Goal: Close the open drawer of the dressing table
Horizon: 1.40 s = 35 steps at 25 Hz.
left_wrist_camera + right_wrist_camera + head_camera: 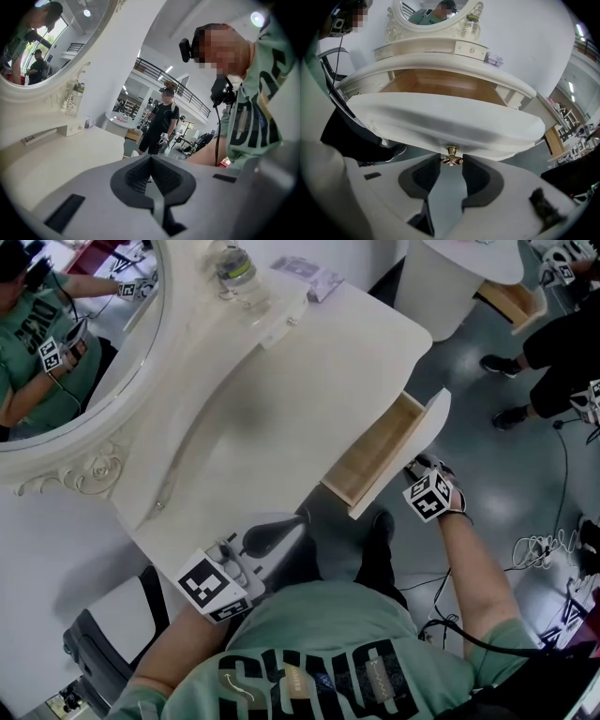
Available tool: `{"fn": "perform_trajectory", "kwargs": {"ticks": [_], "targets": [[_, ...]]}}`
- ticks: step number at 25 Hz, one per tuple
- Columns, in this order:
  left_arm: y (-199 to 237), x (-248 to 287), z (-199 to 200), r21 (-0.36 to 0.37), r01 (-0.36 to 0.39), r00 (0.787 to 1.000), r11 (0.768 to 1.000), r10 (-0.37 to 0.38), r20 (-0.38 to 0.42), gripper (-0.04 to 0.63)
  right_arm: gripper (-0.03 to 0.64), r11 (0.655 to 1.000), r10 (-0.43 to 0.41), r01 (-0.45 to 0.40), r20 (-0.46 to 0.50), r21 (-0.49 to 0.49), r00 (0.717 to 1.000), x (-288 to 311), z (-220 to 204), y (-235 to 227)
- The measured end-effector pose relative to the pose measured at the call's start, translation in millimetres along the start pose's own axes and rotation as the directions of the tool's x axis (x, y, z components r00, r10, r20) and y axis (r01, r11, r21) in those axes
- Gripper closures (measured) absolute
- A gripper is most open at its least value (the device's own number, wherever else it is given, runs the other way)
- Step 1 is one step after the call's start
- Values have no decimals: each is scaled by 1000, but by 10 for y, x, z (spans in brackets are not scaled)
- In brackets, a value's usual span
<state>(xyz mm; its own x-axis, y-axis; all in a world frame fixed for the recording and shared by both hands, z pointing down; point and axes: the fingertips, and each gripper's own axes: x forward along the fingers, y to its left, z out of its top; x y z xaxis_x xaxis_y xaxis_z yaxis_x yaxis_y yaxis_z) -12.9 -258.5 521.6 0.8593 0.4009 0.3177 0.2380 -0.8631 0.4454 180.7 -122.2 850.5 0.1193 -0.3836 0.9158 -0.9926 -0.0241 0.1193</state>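
Right hand-held gripper [451, 165] straddling knob [451, 153], drawer [450, 119] front crosswise, facing it

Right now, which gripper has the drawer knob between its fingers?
The right gripper: its fingers stand apart either side of the brass knob on the open drawer. The left gripper is shut, empty.

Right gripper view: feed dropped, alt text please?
The white curved front of the open drawer fills the middle; its brass knob sits between the tips of the right gripper, whose jaws are open, not clamped on it. Above show the drawer's wooden inside, the top of the dressing table and the mirror.
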Motion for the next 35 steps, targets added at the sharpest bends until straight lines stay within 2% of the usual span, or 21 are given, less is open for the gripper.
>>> {"fn": "perform_trajectory", "kwargs": {"ticks": [35], "targets": [[424,-440,-16,-54,-87,995,995,90,50,597,468,999,13,-12,8,-30,1000,278,669,-36]]}}
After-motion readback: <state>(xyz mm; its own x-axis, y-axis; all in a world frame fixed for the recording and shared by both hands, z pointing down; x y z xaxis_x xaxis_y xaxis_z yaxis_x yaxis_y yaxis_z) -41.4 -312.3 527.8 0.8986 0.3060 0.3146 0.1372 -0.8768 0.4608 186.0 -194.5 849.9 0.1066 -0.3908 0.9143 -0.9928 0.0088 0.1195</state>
